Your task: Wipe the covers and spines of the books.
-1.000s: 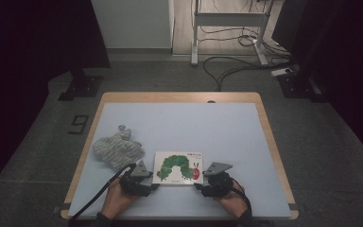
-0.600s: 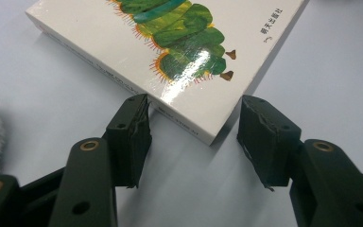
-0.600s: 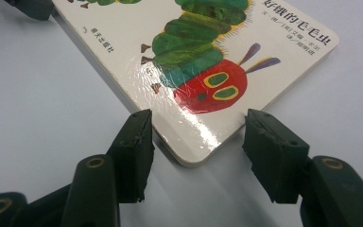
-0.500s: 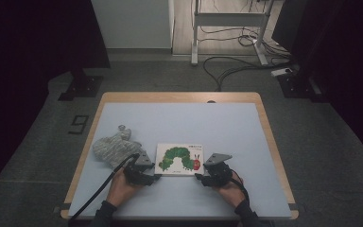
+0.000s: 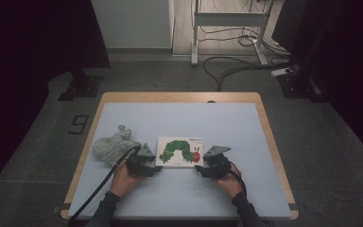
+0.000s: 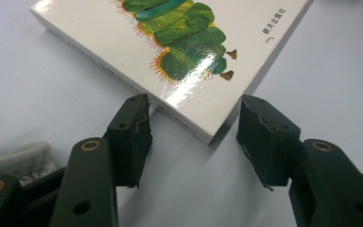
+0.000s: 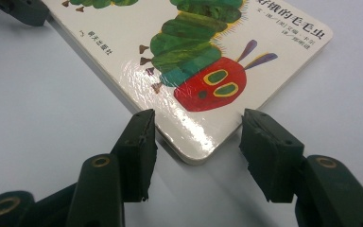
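Lying flat on the light blue table (image 5: pixel 179 123), the caterpillar board book (image 5: pixel 179 151) sits between the two grippers, each aimed at a near corner. The left gripper (image 6: pixel 194 137) has its jaws apart, with the book's square corner pointing into the gap and neither pad touching it. The right gripper (image 7: pixel 196 142) also stands with jaws apart, though they have just been closing; the rounded corner by the red head lies just ahead of the gap, untouched. Judged by its thick edge, the book is stiff and moderately light, not fragile. The glossy cover looks slippery, so a hold across the thickness at a corner or spine edge seems safer. A grey cloth (image 5: pixel 113 147) lies beside the left gripper.
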Available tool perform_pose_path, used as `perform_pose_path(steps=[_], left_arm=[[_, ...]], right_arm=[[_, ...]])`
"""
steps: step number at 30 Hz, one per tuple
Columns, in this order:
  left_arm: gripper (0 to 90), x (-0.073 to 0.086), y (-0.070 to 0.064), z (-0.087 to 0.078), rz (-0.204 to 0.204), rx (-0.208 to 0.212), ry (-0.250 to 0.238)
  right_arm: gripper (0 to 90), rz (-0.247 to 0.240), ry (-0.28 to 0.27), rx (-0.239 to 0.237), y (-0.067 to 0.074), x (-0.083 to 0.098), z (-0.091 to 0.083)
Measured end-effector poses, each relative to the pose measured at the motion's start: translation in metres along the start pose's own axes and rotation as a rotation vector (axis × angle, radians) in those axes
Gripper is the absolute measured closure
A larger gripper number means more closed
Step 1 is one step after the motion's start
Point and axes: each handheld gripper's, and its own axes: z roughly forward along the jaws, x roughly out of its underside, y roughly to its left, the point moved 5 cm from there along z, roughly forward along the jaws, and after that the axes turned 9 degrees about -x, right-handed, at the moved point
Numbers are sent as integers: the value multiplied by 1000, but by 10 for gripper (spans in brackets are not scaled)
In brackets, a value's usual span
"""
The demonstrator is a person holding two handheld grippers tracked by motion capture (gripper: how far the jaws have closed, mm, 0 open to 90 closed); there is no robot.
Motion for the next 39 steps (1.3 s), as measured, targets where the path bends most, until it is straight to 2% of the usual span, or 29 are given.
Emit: perform_pose_path(steps=[9,13,18,22,25,27,30,36,39], left_arm=[[442,-2,7,3,-19,-17,-2],[352,-2,10,0,-42,-27,4],[213,-4,10,-14,-70,11,-19],[133,-3,5,-28,-48,24,-31],[106,-1,1,-41,-78,52,-61],[101,1,0,-48,-91,54,-70],[69,6,-4,-60,-97,52,-79],[23,19,-12,-77,-88,39,-93],[5,29,-15,-81,-77,16,-86]], right_arm=[[451,7,-1,6,-6,-5,5],[439,9,6,8,-5,-6,4],[307,-1,-3,-5,-2,-7,0],[172,-12,-16,-2,1,-10,-8],[127,-22,-25,-3,4,-10,-17],[98,-28,-26,0,6,-10,-23],[6,-38,-33,12,8,-8,-33],[0,-24,-49,35,7,-2,-55],[0,-19,-49,45,5,4,-64]])
